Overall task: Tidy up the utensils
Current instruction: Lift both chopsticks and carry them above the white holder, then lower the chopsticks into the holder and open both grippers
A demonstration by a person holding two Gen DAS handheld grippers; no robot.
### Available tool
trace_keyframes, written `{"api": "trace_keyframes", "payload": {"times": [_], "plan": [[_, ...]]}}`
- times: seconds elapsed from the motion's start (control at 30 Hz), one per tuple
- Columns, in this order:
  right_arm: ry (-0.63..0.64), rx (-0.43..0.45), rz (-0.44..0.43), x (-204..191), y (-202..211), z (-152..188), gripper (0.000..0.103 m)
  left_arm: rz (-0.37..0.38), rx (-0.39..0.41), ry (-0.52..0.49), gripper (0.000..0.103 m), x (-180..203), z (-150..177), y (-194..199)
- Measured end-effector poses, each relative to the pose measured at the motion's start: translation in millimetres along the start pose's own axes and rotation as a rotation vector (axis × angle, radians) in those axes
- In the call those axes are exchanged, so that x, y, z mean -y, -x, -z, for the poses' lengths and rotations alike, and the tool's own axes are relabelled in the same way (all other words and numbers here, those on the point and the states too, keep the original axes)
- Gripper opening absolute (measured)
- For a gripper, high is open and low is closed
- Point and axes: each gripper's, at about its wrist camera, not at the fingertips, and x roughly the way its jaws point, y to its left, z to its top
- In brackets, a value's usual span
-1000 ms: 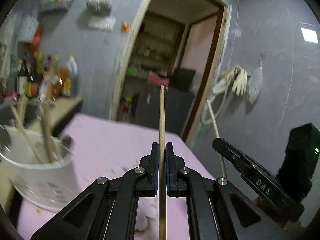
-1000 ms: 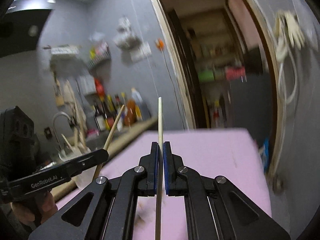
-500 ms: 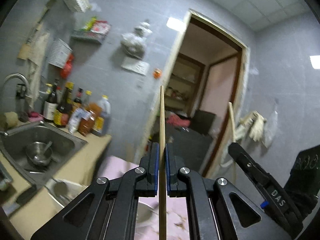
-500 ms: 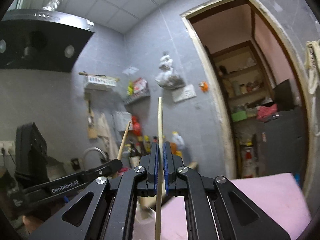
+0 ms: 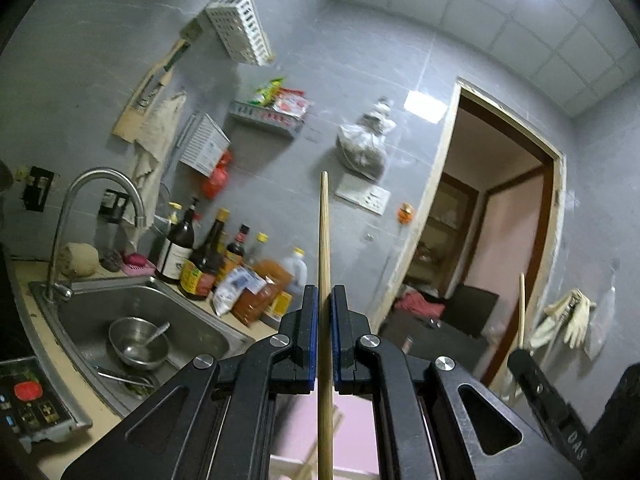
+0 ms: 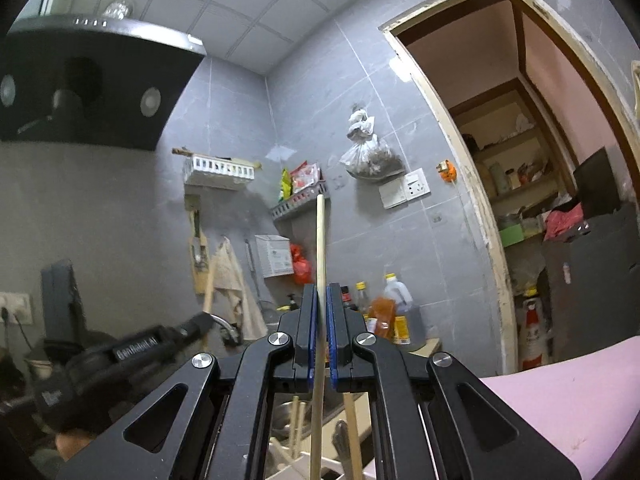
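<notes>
A: What is standing by the sink (image 5: 84, 312)?
B: Sauce bottles (image 5: 208, 256) are lining the counter; a steel bowl (image 5: 138, 344) is sitting in the basin under the faucet (image 5: 100, 184)
A: And higher up?
B: A range hood (image 6: 92, 88) is hanging left of the doorway (image 6: 532, 184)

Your right gripper (image 6: 321, 292) has its blue pads clamped on a pale wooden chopstick (image 6: 319, 240), which stands nearly upright and rises well above the fingertips. Taking that chopstick as the landmark: to its left, lower down, your left gripper (image 6: 200, 322) reaches in, blurred, with a second stick in it. Behind the chopstick's tip a wall shelf (image 6: 300, 200) carries packets. Just to its right stand sauce bottles (image 6: 386, 312) on the counter. Far right is the open doorway (image 6: 492, 264), and below right a pink surface (image 6: 560, 400). Beneath the chopstick, between the gripper's arms, more wooden utensils (image 6: 352, 428) poke up.
</notes>
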Motion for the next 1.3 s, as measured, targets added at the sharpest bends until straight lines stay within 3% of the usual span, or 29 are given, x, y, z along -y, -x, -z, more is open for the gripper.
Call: {"api": "trace_keyframes", "payload": {"times": [0.4, 0.7, 0.87, 1.07, 1.3], "plan": [[0.058, 0.014, 0.07, 0, -17, 34, 0.003, -0.054, 0.042, -0.046, 0.004, -11, 26, -22], [0.06, -0.049, 0.082, 4, -22, 53, 0.003, -0.076, -0.005, -0.054, 0.004, -12, 56, -27], [0.09, -0.089, 0.077, 0, -20, 53, 0.003, -0.062, -0.057, -0.093, 0.004, -3, 66, -22], [0.09, -0.152, 0.076, 4, -17, 52, 0.003, 0.001, -0.192, -0.112, 0.004, 1, 73, -24], [0.074, -0.196, 0.081, 8, -15, 52, 0.004, 0.032, -0.282, -0.141, 0.005, 10, 80, -15]]}}
